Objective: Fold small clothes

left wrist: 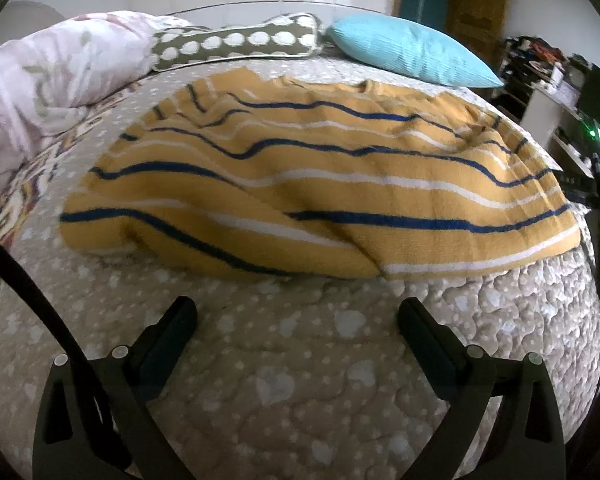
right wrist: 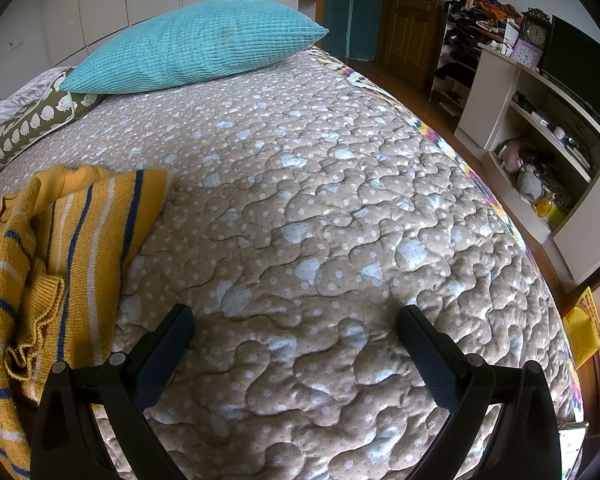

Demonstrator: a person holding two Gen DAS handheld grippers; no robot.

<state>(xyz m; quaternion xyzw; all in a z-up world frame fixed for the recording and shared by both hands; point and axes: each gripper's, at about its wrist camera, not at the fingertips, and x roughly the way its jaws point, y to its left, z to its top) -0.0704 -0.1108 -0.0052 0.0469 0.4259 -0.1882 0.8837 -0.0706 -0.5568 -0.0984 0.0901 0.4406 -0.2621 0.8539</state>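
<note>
A small yellow knit sweater (left wrist: 320, 184) with blue and white stripes lies spread and rumpled on the quilted beige bedspread (left wrist: 284, 360). My left gripper (left wrist: 298, 312) is open and empty, hovering over bare quilt just short of the sweater's near edge. In the right wrist view the same sweater (right wrist: 72, 232) lies at the left, with a frilled cuff near my left finger. My right gripper (right wrist: 296, 312) is open and empty over bare bedspread (right wrist: 320, 220), to the right of the sweater.
A turquoise pillow (right wrist: 196, 48), a green spotted cushion (left wrist: 236, 42) and a floral duvet (left wrist: 48, 72) lie at the bed's far end. Shelves with clutter (right wrist: 540, 152), a dark screen and a wooden door (right wrist: 412, 12) stand beyond the bed's right edge.
</note>
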